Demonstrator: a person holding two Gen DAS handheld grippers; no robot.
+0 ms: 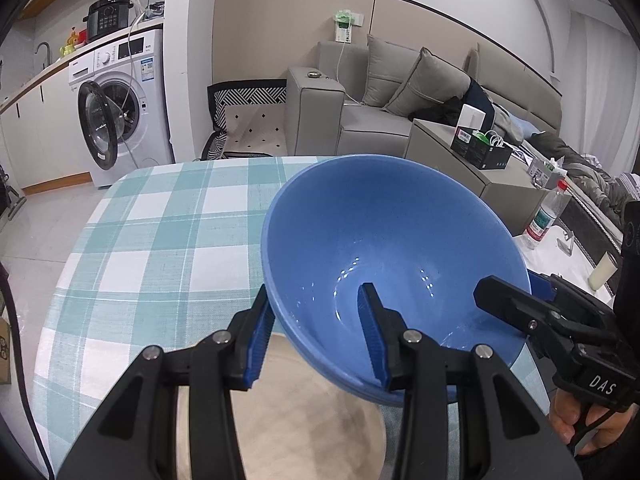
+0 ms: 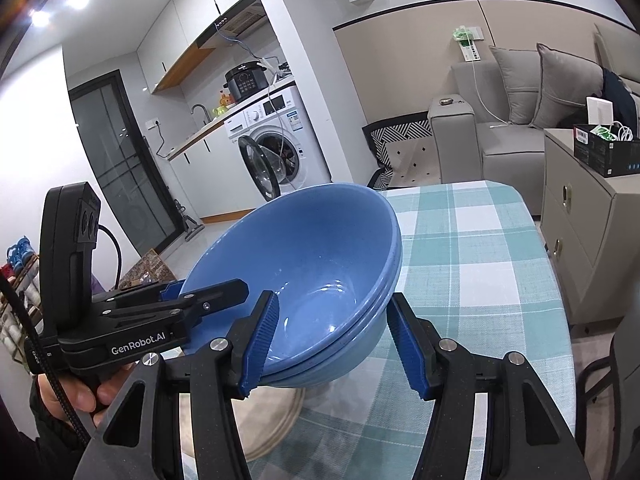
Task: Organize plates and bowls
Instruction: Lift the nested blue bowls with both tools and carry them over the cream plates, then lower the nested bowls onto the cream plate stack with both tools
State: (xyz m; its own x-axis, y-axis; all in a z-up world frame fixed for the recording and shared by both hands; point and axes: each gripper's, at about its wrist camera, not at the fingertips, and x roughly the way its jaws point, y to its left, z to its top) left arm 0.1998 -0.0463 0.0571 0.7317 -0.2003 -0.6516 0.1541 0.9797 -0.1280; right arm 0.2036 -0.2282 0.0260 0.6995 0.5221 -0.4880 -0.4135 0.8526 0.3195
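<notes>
A stack of nested blue bowls (image 1: 384,248) (image 2: 304,256) sits tilted over a beige plate (image 1: 304,420) (image 2: 268,416) on the checked tablecloth (image 1: 160,232) (image 2: 472,264). My left gripper (image 1: 316,336) is open and straddles the stack's near left rim, one finger outside and one inside the bowl. My right gripper (image 2: 332,340) is open and straddles the rim on the other side, one finger inside and one outside. In each view the other gripper shows at the bowl's rim (image 1: 516,304) (image 2: 208,296).
The table edge runs close on both sides. A grey cabinet (image 2: 580,216) with a black box (image 1: 480,152) stands to the right. A water bottle (image 1: 546,216) and a washing machine (image 1: 120,108) are beyond the table.
</notes>
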